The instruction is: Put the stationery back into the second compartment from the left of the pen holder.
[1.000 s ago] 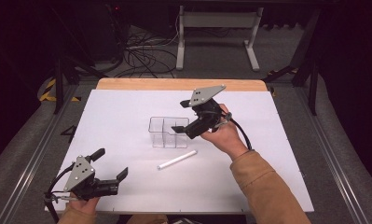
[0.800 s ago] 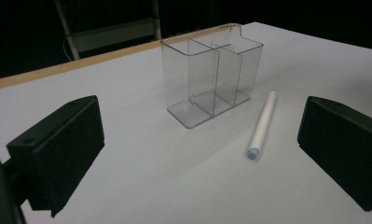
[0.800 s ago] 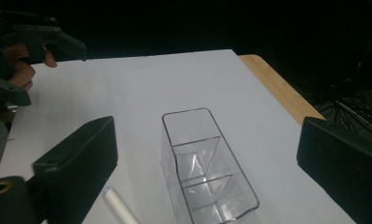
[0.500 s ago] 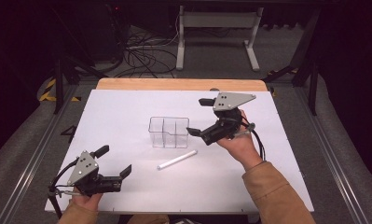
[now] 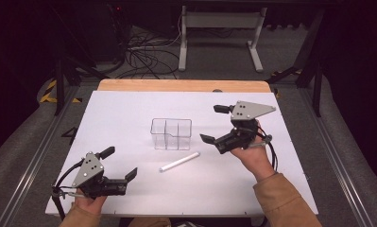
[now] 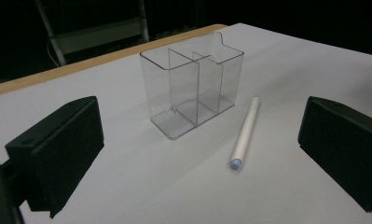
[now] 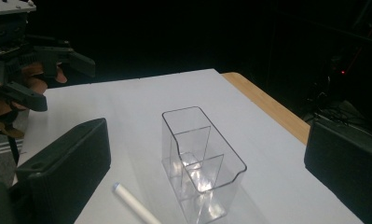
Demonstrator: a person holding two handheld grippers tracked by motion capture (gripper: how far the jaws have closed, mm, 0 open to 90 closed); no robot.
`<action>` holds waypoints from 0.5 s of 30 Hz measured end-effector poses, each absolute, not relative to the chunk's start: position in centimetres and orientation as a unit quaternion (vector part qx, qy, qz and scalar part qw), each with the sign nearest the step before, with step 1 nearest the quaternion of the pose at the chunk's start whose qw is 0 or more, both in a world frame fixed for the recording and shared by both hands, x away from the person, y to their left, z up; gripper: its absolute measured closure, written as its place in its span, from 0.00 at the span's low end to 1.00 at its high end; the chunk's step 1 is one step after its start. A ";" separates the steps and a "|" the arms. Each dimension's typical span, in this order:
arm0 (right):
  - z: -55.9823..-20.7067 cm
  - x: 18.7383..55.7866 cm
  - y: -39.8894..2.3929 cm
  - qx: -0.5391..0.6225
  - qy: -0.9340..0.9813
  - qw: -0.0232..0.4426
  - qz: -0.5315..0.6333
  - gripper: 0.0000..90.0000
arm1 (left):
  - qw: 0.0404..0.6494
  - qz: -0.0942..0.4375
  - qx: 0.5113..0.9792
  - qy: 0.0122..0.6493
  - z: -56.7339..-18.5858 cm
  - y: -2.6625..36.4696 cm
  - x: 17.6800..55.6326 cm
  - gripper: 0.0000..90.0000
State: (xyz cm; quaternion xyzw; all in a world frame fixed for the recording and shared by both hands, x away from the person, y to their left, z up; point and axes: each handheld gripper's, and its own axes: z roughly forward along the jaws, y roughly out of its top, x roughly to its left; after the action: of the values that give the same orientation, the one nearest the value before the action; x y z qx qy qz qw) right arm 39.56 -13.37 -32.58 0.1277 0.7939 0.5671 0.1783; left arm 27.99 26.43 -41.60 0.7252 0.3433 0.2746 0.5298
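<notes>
Organizer [image 5: 171, 134], clear and empty, stood mid-table [image 5: 129, 104]; white pen [image 5: 179, 161] lay just beside it. Right gripper [image 5: 216, 124] had drawn back from the organizer, jaws apart, empty. Left gripper [image 5: 119, 163] idle, jaws apart. Pen likely next.

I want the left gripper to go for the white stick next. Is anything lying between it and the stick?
Nothing visible does. The left gripper is open, and bare white table lies between it and the white stick. The clear organizer stands beyond the stick, apart from it, off that path.
</notes>
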 end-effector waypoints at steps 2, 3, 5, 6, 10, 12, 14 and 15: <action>-33.1 38.9 -14.2 0.137 0.788 0.181 0.572 0.01 | 0.527 0.275 0.727 0.344 -41.5 26.4 28.1 0.02; -33.5 38.5 -14.6 0.144 0.787 0.186 0.571 0.01 | 0.526 0.269 0.730 0.345 -41.3 26.2 28.3 0.02; -33.8 38.2 -15.0 0.148 0.785 0.189 0.571 0.01 | 0.524 0.269 0.732 0.343 -41.2 26.1 28.4 0.02; -34.3 37.8 -15.4 0.154 0.783 0.191 0.572 0.01 | 0.523 0.265 0.735 0.342 -41.1 25.9 28.5 0.02; -36.3 36.6 -17.1 0.175 0.778 0.197 0.570 0.02 | 0.518 0.258 0.745 0.332 -40.8 25.3 28.8 0.02; -37.4 36.1 -17.8 0.184 0.778 0.198 0.567 0.01 | 0.507 0.267 0.756 0.317 -40.6 24.7 28.8 0.02; -38.6 35.5 -18.4 0.189 0.772 0.203 0.572 0.01 | 0.498 0.272 0.765 0.305 -40.4 24.1 28.9 0.02; -39.7 35.1 -19.0 0.199 0.772 0.201 0.569 0.01 | 0.497 0.270 0.768 0.299 -40.2 23.9 29.0 0.02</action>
State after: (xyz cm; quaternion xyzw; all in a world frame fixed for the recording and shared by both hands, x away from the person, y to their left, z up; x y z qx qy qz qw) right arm 35.11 -18.96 -39.69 0.1992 0.7724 0.5685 0.2011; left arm 29.05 23.85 -40.23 0.7684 0.2995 0.2703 0.4968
